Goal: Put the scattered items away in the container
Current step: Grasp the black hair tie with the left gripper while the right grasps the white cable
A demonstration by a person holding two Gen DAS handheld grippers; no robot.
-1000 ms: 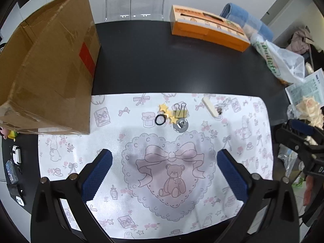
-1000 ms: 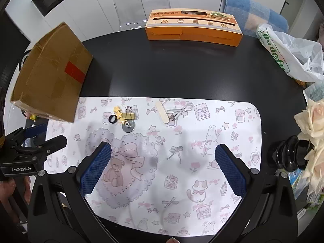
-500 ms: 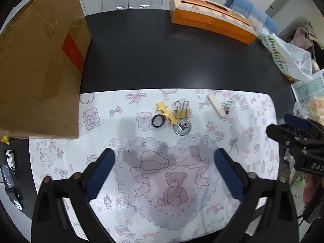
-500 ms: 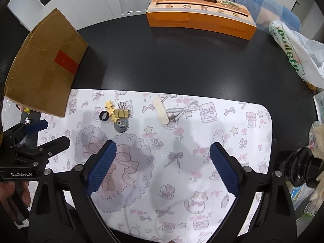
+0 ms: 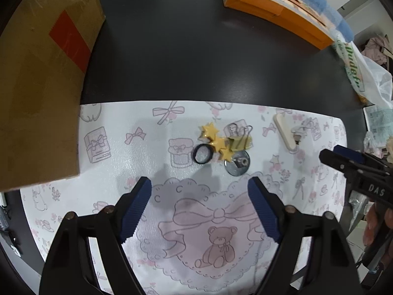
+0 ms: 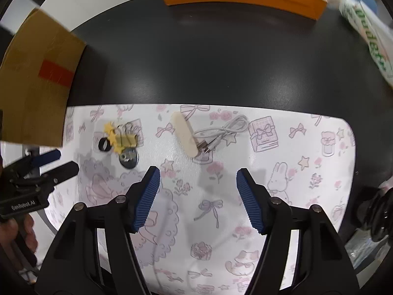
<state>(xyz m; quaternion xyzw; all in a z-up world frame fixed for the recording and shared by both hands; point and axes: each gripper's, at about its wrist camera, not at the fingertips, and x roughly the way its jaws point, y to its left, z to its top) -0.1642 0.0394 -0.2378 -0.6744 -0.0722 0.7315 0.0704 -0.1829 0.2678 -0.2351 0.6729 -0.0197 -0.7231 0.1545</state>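
Note:
On the patterned mat lie a yellow star clip, a black ring, a yellow binder clip, a metal disc, a cream stick and a white USB cable. My left gripper is open and empty, just short of the ring and stars. My right gripper is open and empty, just short of the stick and cable. The cardboard box stands at the left.
An orange box lies at the far edge of the black table. A plastic bag and clutter sit at the right. The right gripper shows at the right edge of the left wrist view.
Both grippers have moved forward and down toward the small items, which now look larger. The jaws of both have narrowed somewhat but stay open.

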